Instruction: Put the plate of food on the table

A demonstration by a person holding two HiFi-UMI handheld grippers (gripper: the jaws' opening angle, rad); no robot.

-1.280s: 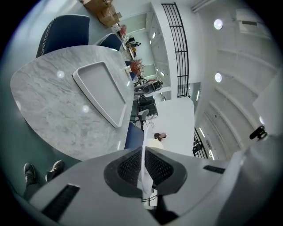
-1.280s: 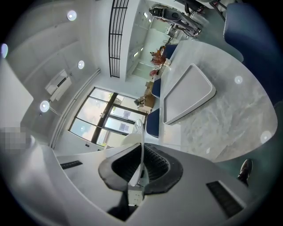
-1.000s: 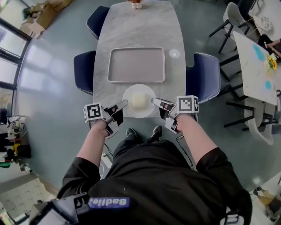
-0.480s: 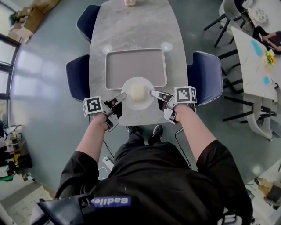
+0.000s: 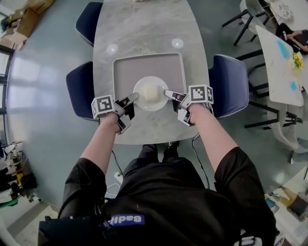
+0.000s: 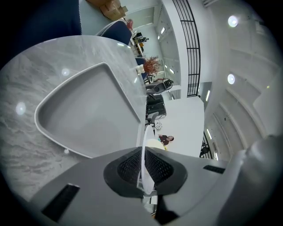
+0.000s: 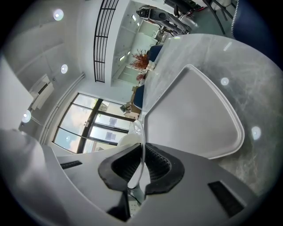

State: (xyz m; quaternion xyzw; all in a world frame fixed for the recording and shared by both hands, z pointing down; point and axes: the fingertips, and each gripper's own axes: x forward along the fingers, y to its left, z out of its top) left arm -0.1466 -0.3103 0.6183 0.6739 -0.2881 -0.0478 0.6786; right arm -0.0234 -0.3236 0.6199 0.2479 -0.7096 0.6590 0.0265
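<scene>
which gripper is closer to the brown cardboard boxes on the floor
Left. The left gripper grips the white round plate on the side toward the brown cardboard boxes; the right gripper grips its far side.

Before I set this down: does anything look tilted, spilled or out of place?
Nothing stands out. The round white plate holding a pale block of food looks level between the left claw and right claw, over the grey rectangular tray; nothing spilled.

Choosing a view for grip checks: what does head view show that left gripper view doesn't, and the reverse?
Head view only: the right gripper on the plate's opposite side, the whole plate over the tray, blue chairs. Left gripper view only: the left gripper's pads clamped on the plate's rim, edge-on. Both: tray, marble table.
</scene>
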